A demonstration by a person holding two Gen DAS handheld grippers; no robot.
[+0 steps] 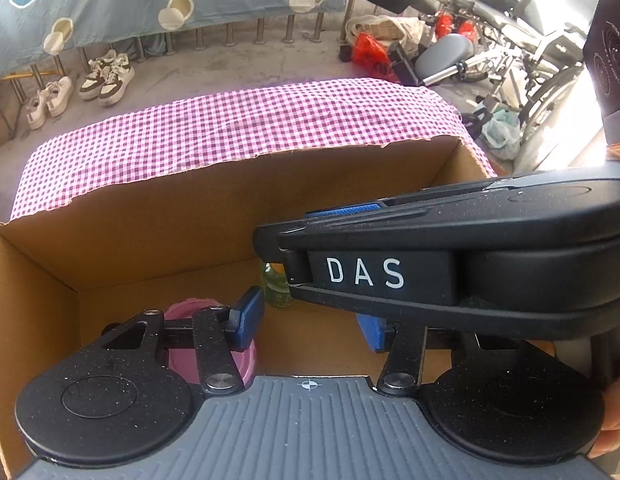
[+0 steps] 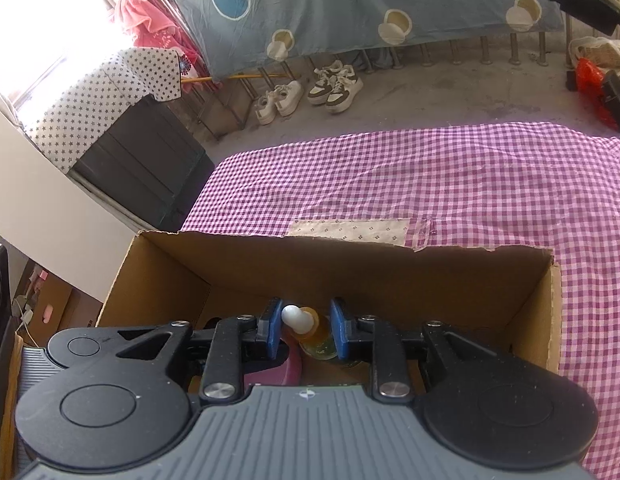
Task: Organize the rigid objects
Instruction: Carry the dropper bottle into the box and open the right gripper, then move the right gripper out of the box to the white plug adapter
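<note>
- While the right gripper (image 2: 302, 334) hangs inside the cardboard box (image 2: 430, 276), the dropper bottle (image 2: 314, 334) sits between its blue pads (image 2: 337, 332), fingers apart, contact unclear.
- Bottle's long axis looks tilted, white bulb pointing left and up.
- Left gripper (image 1: 310, 322) spread wide, empty, beside a pink lid (image 1: 181, 312); right is nearer.

One cardboard box (image 2: 450, 280) holds one dropper bottle (image 2: 316, 336) and one pink container (image 1: 245, 360).
</note>
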